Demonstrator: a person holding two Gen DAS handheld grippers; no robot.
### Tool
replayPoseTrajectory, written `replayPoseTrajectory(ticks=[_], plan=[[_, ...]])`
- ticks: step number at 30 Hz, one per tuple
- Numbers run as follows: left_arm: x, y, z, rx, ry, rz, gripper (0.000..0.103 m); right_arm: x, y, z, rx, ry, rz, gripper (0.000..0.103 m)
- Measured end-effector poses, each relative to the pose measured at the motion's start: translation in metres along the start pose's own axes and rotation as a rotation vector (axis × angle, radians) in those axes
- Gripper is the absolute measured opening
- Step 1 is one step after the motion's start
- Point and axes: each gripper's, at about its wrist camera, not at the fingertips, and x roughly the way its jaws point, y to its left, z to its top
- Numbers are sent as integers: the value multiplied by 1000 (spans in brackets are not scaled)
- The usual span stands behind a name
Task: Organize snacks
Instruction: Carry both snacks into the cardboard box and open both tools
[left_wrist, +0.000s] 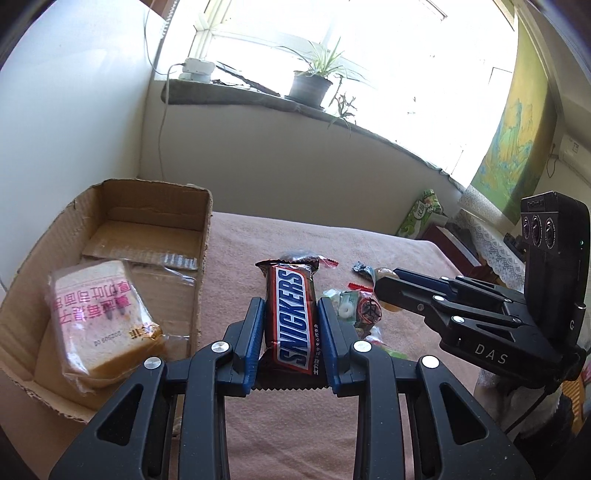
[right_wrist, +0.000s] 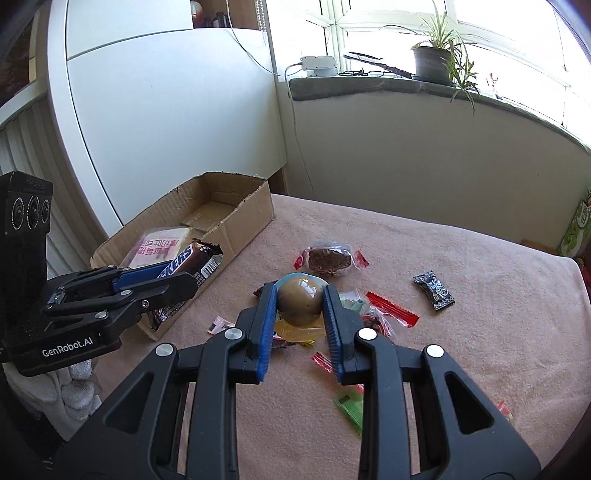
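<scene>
**Both grippers loaded, held above the desk**

Left gripper (left_wrist: 290, 317): jaws nearly closed, clamped on a Snickers bar (left_wrist: 291, 317) by its long sides. Bar points away from the camera, label up, lifted off the pink cloth. In the right wrist view the bar sits in front of the near right wall of the cardboard box (right_wrist: 255, 218), beside the rim.

Right gripper (right_wrist: 300, 306): jaws narrowly apart, blue pads pressing on a round brown snack in a clear wrapper (right_wrist: 299, 301), wrapper has a light blue edge at top and yellow below. Looks raised off the cloth; whether it fully clears the pile below, cannot tell.

Cardboard box: open top, torn flaps, on the left part of the desk (right_wrist: 480, 295). Inside, a wrapped slice of bread (left_wrist: 99, 321) with pink print, leaning near the front left. Rest of box floor bare cardboard.

Loose snacks on the pink cloth, right of the box:
- dark brown cake in clear wrapper with red ends (right_wrist: 328, 258), beyond the right gripper
- small black patterned packet (right_wrist: 434, 290), well apart to the right
- red wrapper strip (right_wrist: 391, 308), just right of the right gripper
- green packet (right_wrist: 349, 408), near, partly under the gripper arm
- mixed small wrappers under the right gripper, too jumbled to sort

Background: potted plant (right_wrist: 432, 61) on the windowsill, white cabinet behind the box.
</scene>
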Motion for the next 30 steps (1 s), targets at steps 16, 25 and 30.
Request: replayPoseTrajectory(ticks=[16, 25, 30], plan=[[-24, 75, 25, -98, -86, 135, 27, 60, 59, 57, -74, -3, 82, 26], [-21, 98, 32, -107, -80, 196, 27, 103, 89, 71, -95, 28, 120, 26], [-19, 105, 31, -115, -76, 215, 27, 116, 93, 73, -91, 43, 130, 26]])
